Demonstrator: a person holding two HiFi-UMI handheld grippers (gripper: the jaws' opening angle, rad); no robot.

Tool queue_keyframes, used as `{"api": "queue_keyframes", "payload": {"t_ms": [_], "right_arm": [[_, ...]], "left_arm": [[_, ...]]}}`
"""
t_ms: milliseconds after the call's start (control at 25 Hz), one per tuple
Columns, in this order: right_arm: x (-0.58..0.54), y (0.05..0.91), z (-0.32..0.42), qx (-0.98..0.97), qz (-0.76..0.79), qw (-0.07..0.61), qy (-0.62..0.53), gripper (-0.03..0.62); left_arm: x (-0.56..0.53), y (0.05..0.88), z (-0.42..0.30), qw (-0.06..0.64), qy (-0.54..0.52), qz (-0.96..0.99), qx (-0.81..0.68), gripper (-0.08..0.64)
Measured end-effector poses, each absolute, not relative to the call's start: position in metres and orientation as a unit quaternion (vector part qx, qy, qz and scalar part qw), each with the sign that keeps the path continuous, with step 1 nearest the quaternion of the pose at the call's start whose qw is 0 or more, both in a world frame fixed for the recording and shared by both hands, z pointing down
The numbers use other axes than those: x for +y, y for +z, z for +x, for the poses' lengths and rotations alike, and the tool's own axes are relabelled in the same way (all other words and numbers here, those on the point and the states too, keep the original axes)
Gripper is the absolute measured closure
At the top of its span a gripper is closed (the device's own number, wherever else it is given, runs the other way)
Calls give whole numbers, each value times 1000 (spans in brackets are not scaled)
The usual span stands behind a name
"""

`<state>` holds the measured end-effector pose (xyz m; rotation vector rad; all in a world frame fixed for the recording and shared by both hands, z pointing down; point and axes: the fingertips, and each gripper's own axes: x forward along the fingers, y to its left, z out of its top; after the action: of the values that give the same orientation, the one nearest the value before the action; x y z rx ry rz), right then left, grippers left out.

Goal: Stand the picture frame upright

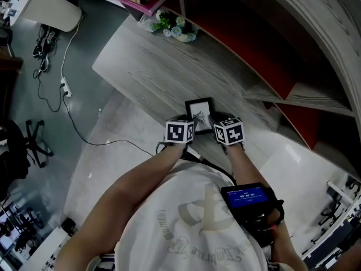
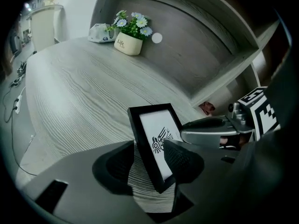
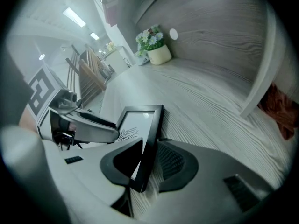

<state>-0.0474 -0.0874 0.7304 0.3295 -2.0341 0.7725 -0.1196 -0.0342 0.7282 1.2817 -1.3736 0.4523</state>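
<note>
One black rectangular picture frame (image 2: 156,143) (thin-edged) stands on grey woodgrain desk (image 2: 79,92).

A grey wooden bench (image 1: 141,75) is crossing the upper middle; a flower pot (image 1: 175,28) is standing near the top centre.

Seen from above, our white T-shirt (image 1: 186,224) carries a grey emblem and curved grey lettering. A black device (image 1: 246,197) with a blue-lit screen sits by our right arm. Our left gripper (image 2: 149,148) and right gripper (image 3: 149,146) share pale grey shells, black ribbed pads (image 2: 180,158) and white cubes (image 1: 179,132) bearing black square markers.
</note>
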Motion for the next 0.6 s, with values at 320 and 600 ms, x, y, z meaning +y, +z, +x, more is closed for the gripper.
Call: {"api": "queue_keyframes", "payload": {"t_ms": [320,600], "right_arm": [[-86,734,-48,-822,138,478,277,492],[-85,734,-48,-814,151,479,292,497]], "left_arm": [[-34,733,-119,553,226,537,-595,351],[-32,733,-125,559,210,531,-601,409]]}}
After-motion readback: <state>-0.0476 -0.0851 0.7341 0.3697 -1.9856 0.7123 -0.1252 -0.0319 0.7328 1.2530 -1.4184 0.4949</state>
